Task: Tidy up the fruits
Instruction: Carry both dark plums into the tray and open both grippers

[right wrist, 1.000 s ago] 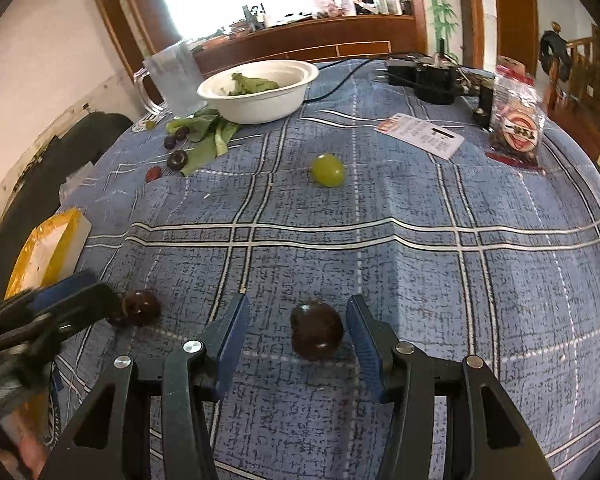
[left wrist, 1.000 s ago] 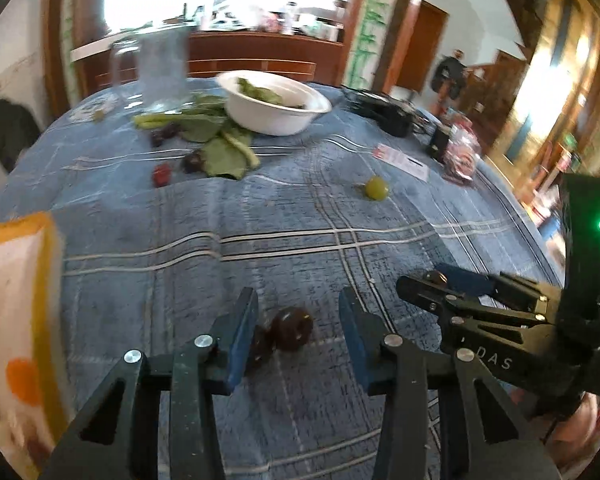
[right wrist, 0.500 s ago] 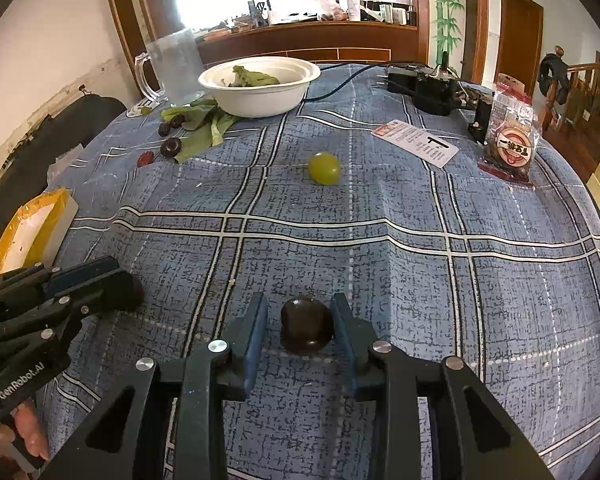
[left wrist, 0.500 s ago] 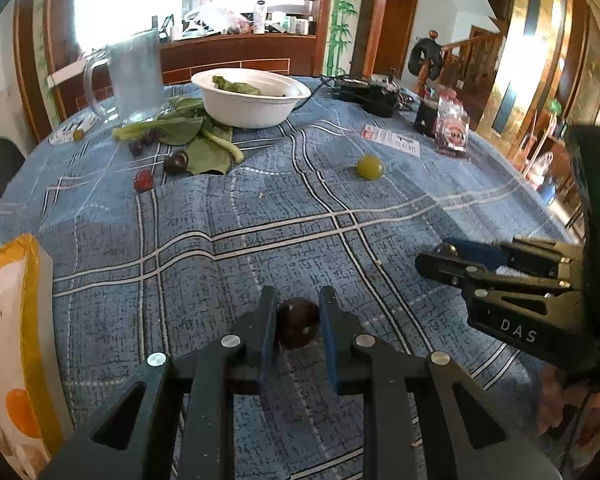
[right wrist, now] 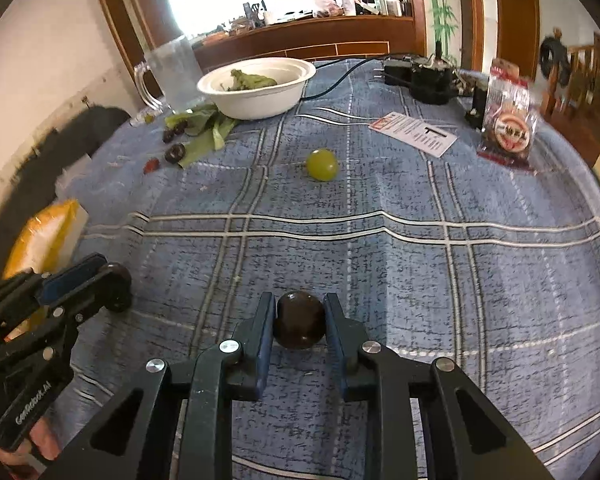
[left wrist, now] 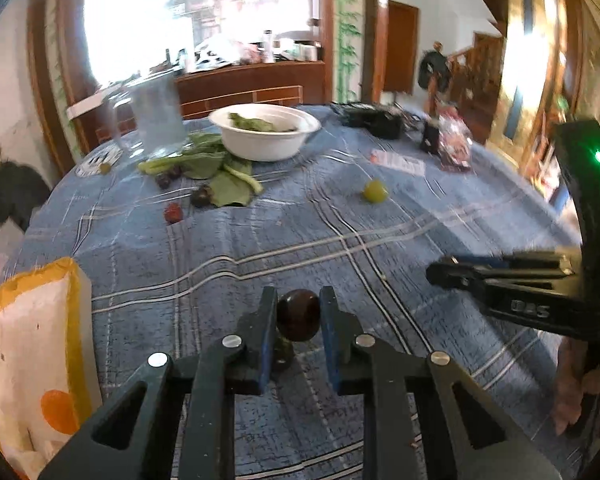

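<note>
My left gripper [left wrist: 298, 312] is shut on a dark plum [left wrist: 299, 321] and holds it just above the blue checked tablecloth [left wrist: 260, 248]. My right gripper [right wrist: 300, 320] is shut on another dark plum [right wrist: 299, 325]. The left gripper also shows at the lower left of the right wrist view [right wrist: 100, 280]. The right gripper shows at the right of the left wrist view [left wrist: 444, 270]. A green grape [right wrist: 322, 165] lies mid-table. A small red fruit [left wrist: 173, 213] and dark fruits [left wrist: 201, 196] lie by the green leaves [left wrist: 220, 176].
A white bowl [left wrist: 266, 136] holding greens stands at the back, next to a glass jug [left wrist: 154, 120]. A yellow packet [left wrist: 32, 352] lies at the left edge. A paper card [right wrist: 414, 133], a snack bag [right wrist: 508, 128] and black chargers [right wrist: 420, 76] sit at the back right.
Both grippers closed from open onto their dark plums. Both have since lifted a little and the views have shifted slightly.
</note>
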### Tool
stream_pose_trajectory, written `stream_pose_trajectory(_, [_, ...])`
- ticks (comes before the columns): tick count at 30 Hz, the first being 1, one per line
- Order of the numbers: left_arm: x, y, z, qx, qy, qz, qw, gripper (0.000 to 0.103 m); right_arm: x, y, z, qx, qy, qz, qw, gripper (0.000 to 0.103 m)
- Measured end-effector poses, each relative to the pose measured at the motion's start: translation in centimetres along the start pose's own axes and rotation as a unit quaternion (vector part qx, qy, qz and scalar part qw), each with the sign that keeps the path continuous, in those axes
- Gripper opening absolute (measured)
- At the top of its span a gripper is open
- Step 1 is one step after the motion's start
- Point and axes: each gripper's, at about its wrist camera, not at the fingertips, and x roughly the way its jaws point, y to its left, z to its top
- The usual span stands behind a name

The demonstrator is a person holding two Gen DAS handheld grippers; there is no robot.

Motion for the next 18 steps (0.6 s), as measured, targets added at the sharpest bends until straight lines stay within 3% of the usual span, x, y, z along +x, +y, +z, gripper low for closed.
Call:
stream_pose_trajectory(3, [-0.1,1.8,0.3,-0.045,0.000,-0.016,0.9988,0.020,-0.6,-0.9,0.1,0.045,-0.007,0.075,0.996,0.026])
stream_pose_trajectory(6, [-0.3,3.5,0.3,-0.090,-0.002,-0.045,0.9949,0.020,-1.0,-1.8,0.2,0.077,-0.016,0.124,0.989,0.026])
stream_pose_trajectory(10, [-1.0,4.8,0.4,-0.131,-0.010,-0.085,0.9877,0.020,-0.8,-2.8,0.1,0.123,-0.016,0.198,0.972,0.026])
stream_pose_trajectory(12, [-1.8,5.4,0.4,-0.148,-0.018,-0.099,0.9839,0.020,-0.9,-2.6,0.2,0.125,-0.019,0.204,0.971,0.026])
stream_pose_trajectory(18, [-7.7,7.0,-1.1,-0.169,-0.056,-0.073,0.9812,0.020,-1.3,-1.4,0.1,0.100,-0.023,0.196,0.975,0.026])
